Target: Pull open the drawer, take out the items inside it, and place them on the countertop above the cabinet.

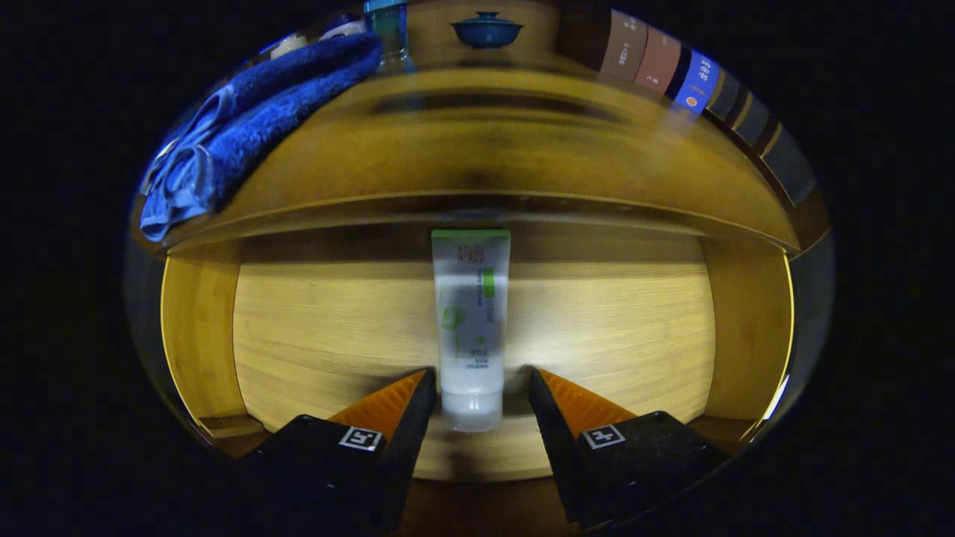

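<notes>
The drawer (pixel 298 328) stands pulled open, its pale wooden floor exposed between low side walls. A single tube (pixel 471 313) lies flat on that floor, lengthwise: white body with green markings, its green crimped end toward the cabinet, its pale cap nearest the gripper (pixel 482 388). The cap end sits between the two spread fingers, a gap on either side. Above, the wooden counter (pixel 477 149) overhangs the drawer's rear.

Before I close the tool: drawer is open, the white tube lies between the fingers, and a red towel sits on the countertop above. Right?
Not quite. The towel is blue, not red; the gripper view shows it lying on the countertop. The rest holds: the drawer is open and the white tube lies between the fingers of the open tool, which do not yet press on it.
</notes>
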`<state>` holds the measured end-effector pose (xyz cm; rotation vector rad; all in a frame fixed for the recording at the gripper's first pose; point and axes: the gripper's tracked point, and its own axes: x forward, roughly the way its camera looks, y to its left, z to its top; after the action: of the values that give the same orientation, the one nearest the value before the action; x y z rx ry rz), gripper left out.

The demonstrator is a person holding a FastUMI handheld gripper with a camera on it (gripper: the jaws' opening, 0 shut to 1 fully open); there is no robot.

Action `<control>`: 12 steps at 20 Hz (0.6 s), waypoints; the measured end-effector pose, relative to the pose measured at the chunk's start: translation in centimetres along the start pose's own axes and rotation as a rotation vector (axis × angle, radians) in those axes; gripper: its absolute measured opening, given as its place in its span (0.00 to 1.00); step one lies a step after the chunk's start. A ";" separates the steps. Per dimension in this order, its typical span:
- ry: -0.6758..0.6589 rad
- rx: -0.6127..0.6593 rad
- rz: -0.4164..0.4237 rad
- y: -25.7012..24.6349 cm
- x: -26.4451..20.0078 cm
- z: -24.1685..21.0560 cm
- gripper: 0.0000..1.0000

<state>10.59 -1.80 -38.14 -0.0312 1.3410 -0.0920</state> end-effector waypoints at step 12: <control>-0.073 -0.045 0.053 0.5 -1.8 -0.1 0.40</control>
<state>10.14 -1.14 -36.43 -0.0368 1.2698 -0.0150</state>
